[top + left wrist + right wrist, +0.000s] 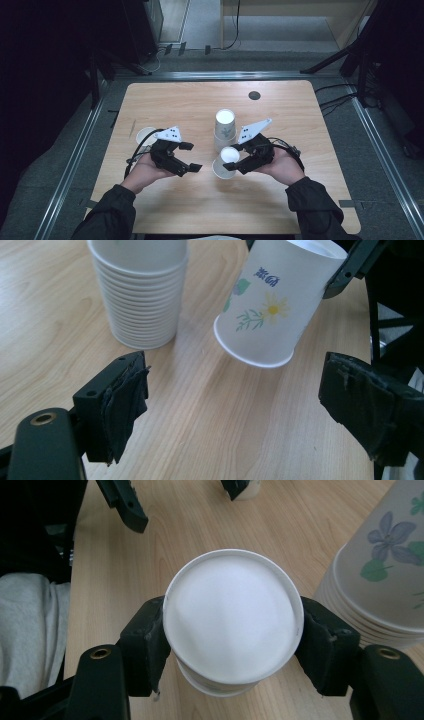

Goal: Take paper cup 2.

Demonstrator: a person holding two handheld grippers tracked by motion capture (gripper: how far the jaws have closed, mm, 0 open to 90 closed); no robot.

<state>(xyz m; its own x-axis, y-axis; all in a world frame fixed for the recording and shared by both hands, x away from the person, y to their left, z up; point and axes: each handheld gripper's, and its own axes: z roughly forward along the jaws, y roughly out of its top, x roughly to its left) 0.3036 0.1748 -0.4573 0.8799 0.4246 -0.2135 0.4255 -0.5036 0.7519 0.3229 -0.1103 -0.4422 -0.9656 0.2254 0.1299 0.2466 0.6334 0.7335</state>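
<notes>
A tall stack of flower-printed paper cups (225,127) (142,295) (380,585) stands at the table's middle. Just in front of it my right gripper (240,162) (232,640) is shut on a single paper cup (227,161) (262,310) (232,615), both pads pressed on its sides near the wide end. The cup hangs tilted above the wood. My left gripper (192,157) (247,410) stands open to the left of that cup, with nothing between its fingers. Another white cup (145,134) sits on the table behind the left hand.
The wooden table (300,200) has a dark round cable hole (254,95) at its far right. Bare wood lies in front of both hands and along the right side. Cables and dark stands lie on the floor around the table.
</notes>
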